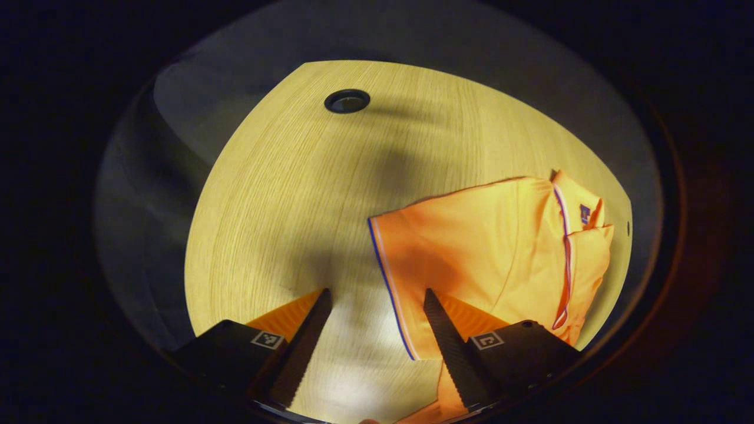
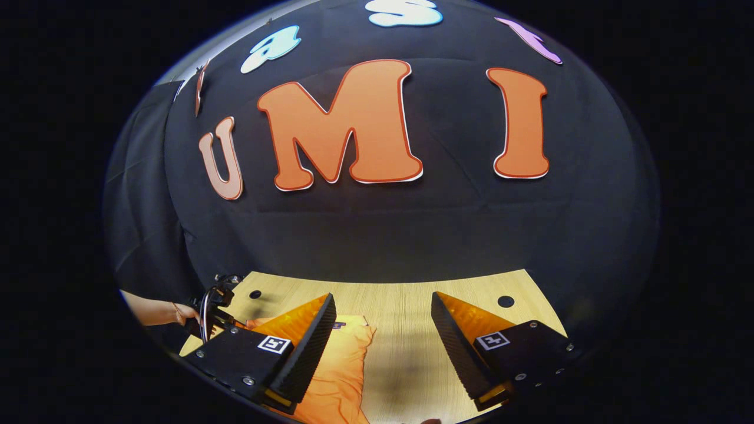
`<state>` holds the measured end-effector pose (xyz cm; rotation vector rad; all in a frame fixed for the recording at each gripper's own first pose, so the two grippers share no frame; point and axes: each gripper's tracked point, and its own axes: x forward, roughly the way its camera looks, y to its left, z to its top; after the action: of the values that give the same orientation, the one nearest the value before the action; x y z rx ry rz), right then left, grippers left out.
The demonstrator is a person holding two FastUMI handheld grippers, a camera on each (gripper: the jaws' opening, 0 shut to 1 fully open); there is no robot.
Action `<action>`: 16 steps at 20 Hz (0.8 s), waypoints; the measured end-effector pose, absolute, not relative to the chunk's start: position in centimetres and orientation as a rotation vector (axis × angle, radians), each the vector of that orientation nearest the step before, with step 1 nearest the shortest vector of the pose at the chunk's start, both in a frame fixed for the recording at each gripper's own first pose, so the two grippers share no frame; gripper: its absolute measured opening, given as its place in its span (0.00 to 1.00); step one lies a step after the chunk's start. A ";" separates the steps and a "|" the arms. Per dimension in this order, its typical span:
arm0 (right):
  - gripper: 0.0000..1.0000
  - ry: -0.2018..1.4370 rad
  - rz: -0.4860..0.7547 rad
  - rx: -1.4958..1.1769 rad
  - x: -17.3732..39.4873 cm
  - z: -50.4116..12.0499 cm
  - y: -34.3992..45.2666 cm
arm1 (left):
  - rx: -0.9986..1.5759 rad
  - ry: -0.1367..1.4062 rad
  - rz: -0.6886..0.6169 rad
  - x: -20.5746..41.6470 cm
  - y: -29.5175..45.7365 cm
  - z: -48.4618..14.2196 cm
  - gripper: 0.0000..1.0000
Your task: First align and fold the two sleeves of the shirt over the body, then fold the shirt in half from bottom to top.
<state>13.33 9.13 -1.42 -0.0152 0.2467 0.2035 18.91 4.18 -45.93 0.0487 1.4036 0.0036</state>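
Orange shirt (image 1: pixel 495 253) lies flat on the wooden desk (image 1: pixel 283 206), collar toward the far edge — spread so a sleeve hem can be reached. Your left gripper (image 1: pixel 377 330) hangs above its trimmed edge, fingers wide and empty. Your right gripper (image 2: pixel 383 341), likewise spread, holds nothing beside the shirt — apparently waiting to pinch the opposite sleeve.

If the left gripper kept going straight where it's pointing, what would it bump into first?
Probably the bare wooden table. The left gripper is open and aims down at wood just beside the orange shirt's striped edge. Its one finger overlaps the shirt in the image, so it might brush the cloth; depth is unclear.
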 end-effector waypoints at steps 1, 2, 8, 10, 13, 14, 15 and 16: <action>0.99 0.246 0.199 -0.010 13.2 -1.4 8.7 | 0.059 1.419 -0.001 18.8 3.9 -45.8 0.99; 0.99 0.244 0.191 -0.003 13.2 -1.5 8.4 | 0.073 1.417 -0.023 19.0 3.6 -45.9 0.96; 0.99 0.257 0.162 0.021 12.2 -2.3 7.0 | 0.064 1.423 -0.047 19.0 1.4 -46.0 0.25; 0.99 0.240 0.141 0.014 11.6 -1.9 6.4 | 0.020 1.401 -0.056 19.0 0.8 -45.6 0.02; 0.99 0.218 0.120 0.007 11.1 -1.5 5.7 | 0.006 1.333 -0.082 19.9 0.6 -43.3 0.02; 0.99 0.212 0.114 0.004 10.9 -1.4 5.5 | 0.020 1.306 -0.102 20.1 0.2 -42.1 0.02; 0.99 0.208 0.111 0.006 10.5 -1.2 5.4 | 0.036 1.286 -0.123 20.2 -0.4 -40.8 0.02; 0.99 0.203 0.111 0.012 10.3 -0.9 5.4 | 0.040 1.265 -0.142 20.2 -1.2 -39.8 0.02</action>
<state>10.30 5.38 -0.95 0.0121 0.2026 0.1114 20.21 -1.20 -39.85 0.0402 1.2654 -0.1422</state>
